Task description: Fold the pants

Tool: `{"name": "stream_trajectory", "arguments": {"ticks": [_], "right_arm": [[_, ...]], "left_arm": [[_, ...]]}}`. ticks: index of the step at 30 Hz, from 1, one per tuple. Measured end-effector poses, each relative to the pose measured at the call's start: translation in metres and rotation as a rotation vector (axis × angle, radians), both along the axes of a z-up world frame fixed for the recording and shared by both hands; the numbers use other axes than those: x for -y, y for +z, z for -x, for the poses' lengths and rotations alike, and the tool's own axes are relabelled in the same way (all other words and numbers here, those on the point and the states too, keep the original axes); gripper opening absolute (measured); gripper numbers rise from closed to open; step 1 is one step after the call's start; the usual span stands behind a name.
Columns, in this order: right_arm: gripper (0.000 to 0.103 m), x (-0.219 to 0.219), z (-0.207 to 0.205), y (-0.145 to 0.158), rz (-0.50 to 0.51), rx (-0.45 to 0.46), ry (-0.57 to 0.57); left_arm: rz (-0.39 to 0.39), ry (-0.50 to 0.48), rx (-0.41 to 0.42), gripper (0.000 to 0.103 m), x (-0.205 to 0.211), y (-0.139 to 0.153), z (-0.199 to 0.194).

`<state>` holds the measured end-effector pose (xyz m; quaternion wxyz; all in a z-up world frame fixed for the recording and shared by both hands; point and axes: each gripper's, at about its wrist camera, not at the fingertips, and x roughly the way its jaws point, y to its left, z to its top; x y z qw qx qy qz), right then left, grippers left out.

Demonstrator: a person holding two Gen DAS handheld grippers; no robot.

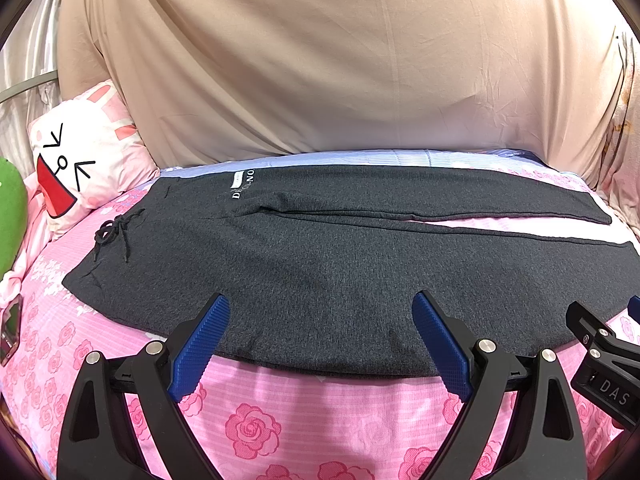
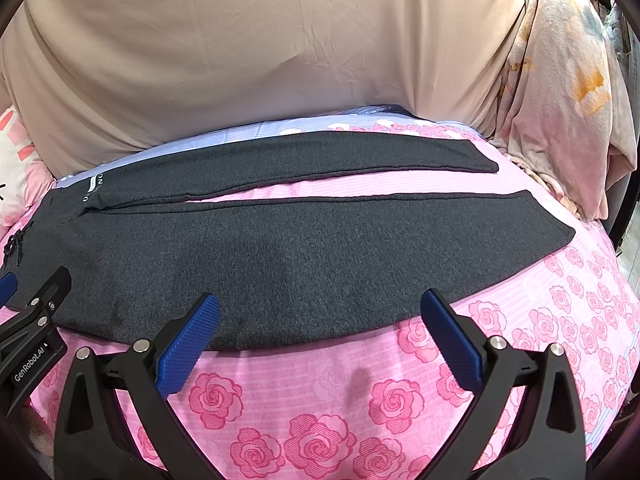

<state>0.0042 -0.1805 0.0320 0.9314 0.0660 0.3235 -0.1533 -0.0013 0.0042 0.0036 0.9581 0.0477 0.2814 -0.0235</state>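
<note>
Beige sheet [image 1: 320, 60] hangs as a backdrop across the whole far side, wrinkled, reaching down to the bed. Pink rose-print bedspread [image 1: 256, 420] covers the bed, with a pale blue striped strip [image 1: 360, 157] along its far edge.

Dark grey pants [image 1: 320, 264] lie flat on the bedspread, spread sideways: waist to the left, legs running to the right. The two legs sit side by side with a narrow wedge of pink showing between them, widening toward the cuffs. Near leg edge is closest to both grippers. White lettering and a small white label [image 1: 242, 184] sit near the waist on the far leg side. Black drawstring [image 1: 114, 234] is tied in a bow at the waistband, ends loose on the fabric.

Cartoon rabbit pillow [image 1: 84, 152], white and pink with a red mouth, leans at the far left beside the waist. Green plush thing [image 1: 12, 216] at the left edge, mostly cut off. Floral pale cloth [image 2: 568, 92] bunched at the far right past the cuffs.

Left gripper [image 1: 320, 336] hovers over the near hem around mid-thigh, jaws spread wide, blue pads [image 1: 200, 344] clear of the fabric, nothing between them. Right gripper [image 2: 320, 332] hovers at the near edge further toward the cuffs, jaws also spread wide, holding nothing. The two grippers are just beside each other, each one's side showing in the other's view
</note>
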Motion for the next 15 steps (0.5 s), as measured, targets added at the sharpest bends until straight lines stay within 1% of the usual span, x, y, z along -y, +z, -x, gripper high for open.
{"name": "stream_trajectory", "arguments": {"ticks": [10,13,15], "right_arm": [[0.098,-0.0001,-0.0006,-0.0011,-0.003,-0.007,0.0],[0.098,0.0017,-0.0011,-0.0048,-0.025,-0.022,0.007],[0.098,0.0074,-0.0054,-0.0071,-0.062,-0.043,0.015]], "left_arm": [[0.001,0.0,-0.002,0.091,-0.0004,-0.0002,0.0],[0.01,0.003,-0.013,0.091,-0.0024,-0.0013,-0.001],[0.038,0.0,-0.025,0.091,-0.0066,-0.0017,-0.0029]]}}
